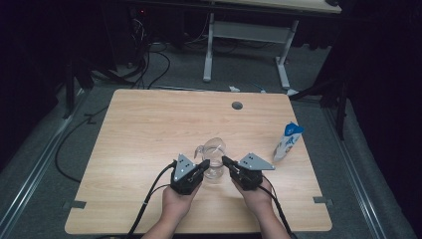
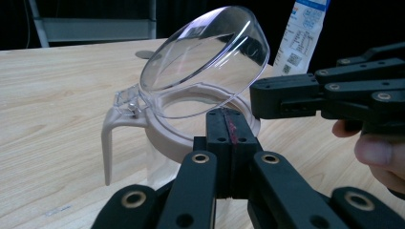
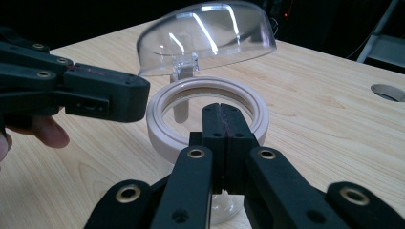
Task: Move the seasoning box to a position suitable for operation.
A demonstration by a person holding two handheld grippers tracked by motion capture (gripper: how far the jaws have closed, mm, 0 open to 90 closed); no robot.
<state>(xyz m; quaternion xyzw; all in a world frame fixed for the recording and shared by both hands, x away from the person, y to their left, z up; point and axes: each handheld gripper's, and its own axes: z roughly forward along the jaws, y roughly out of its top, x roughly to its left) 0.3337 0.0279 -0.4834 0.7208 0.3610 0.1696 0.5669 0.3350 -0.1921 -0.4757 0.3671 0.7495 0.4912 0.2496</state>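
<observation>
With both tongs (image 1: 205, 164) (image 1: 226, 161) pressed together flanking the open-lidded jug (image 1: 215, 158), we risk nudging it over.

Dim room, dark walls all round. Grey carpeted floor (image 1: 45, 164), black cables (image 1: 149, 64) trailing far left. Light wooden bench (image 1: 149, 129) with round grommet hole (image 1: 237, 105). White-legged desk (image 1: 249, 35) beyond, far side.

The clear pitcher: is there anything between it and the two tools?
Nothing visible. The left tool and the right tool sit shut on either side of the clear pitcher, right at its rim, with its lid flipped open; the carton stands off to the side.
</observation>
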